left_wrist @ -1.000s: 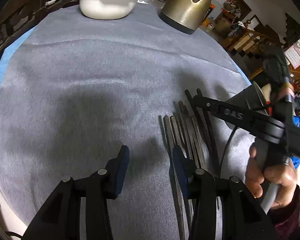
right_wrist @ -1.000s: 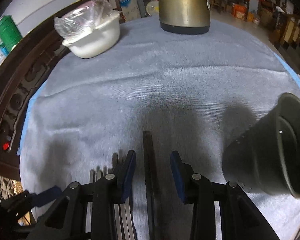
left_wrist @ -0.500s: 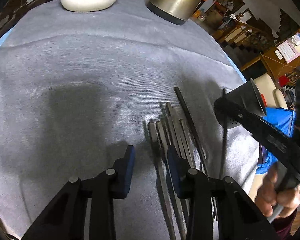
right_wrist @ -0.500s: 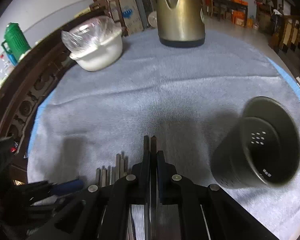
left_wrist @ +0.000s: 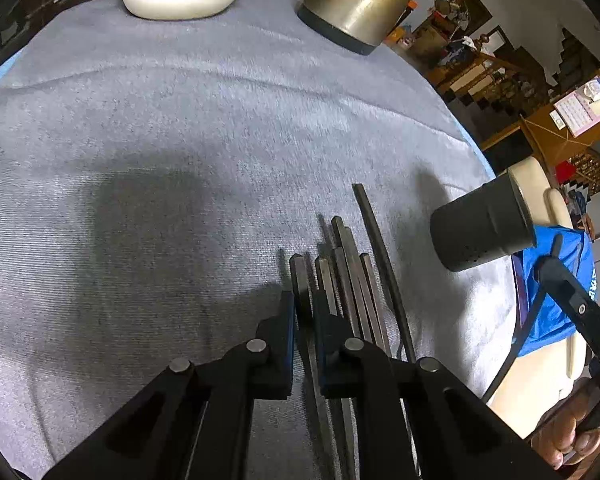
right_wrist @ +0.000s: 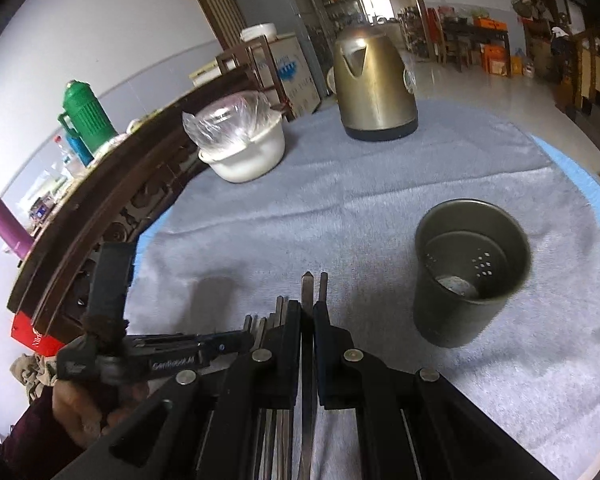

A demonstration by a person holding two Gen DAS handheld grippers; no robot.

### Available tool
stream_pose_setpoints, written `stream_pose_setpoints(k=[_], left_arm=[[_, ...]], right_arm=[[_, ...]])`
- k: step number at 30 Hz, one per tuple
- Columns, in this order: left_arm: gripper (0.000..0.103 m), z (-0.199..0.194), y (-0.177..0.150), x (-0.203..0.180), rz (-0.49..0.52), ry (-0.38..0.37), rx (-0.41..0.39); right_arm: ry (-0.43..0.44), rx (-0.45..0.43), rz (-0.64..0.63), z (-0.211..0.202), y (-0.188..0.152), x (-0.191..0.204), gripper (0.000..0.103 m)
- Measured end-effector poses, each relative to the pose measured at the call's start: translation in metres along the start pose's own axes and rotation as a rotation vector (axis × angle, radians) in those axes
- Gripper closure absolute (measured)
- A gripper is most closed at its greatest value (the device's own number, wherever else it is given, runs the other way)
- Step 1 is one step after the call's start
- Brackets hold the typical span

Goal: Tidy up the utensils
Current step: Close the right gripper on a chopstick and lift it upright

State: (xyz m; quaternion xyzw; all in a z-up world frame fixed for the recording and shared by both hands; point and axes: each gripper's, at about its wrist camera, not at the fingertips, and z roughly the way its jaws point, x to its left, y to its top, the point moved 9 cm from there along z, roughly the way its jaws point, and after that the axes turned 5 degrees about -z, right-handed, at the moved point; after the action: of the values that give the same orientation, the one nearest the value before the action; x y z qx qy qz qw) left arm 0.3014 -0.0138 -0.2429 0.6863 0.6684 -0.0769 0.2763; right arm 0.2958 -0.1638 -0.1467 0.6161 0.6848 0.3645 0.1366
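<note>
Left wrist: your left gripper (left_wrist: 303, 312) pinches the leftmost chopstick (left_wrist: 300, 280) of the bundle (left_wrist: 352, 280); sticks point away; bare cloth (left_wrist: 180, 140) ahead.

Right wrist: your right gripper (right_wrist: 308, 320) clamps two chopsticks (right_wrist: 312, 292), tips forward; holder cup (right_wrist: 466, 268) upright, front-right, near cloth edge.

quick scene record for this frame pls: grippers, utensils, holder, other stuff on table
left gripper: shut on one chopstick
right gripper: shut on a chopstick pair
loose chopsticks: lying bundled on the grey cloth
utensil holder: upright, nothing in it, right of the bundle
kettle: far side
white bowl: plastic-covered, left of kettle
</note>
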Motion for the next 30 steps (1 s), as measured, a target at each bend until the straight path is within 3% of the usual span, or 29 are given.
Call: stream_pose_setpoints(k=[11, 20, 30], left_arm=[[0.095, -0.066, 0.003, -0.033, 0.069, 0.001, -0.185], [0.096, -0.130, 0.009, -0.085, 0.155, -0.012, -0.332], [0.096, -0.180, 0.039, -0.147, 0.161, -0.060, -0.503]], right_arm=[[0.019, -0.103, 0.045, -0.046, 0.008, -0.025, 0.097], [0.029, -0.251, 0.086, -0.100, 0.032, -0.047, 0.096], [0.023, -0.428, 0.131, -0.151, 0.071, -0.069, 0.097]])
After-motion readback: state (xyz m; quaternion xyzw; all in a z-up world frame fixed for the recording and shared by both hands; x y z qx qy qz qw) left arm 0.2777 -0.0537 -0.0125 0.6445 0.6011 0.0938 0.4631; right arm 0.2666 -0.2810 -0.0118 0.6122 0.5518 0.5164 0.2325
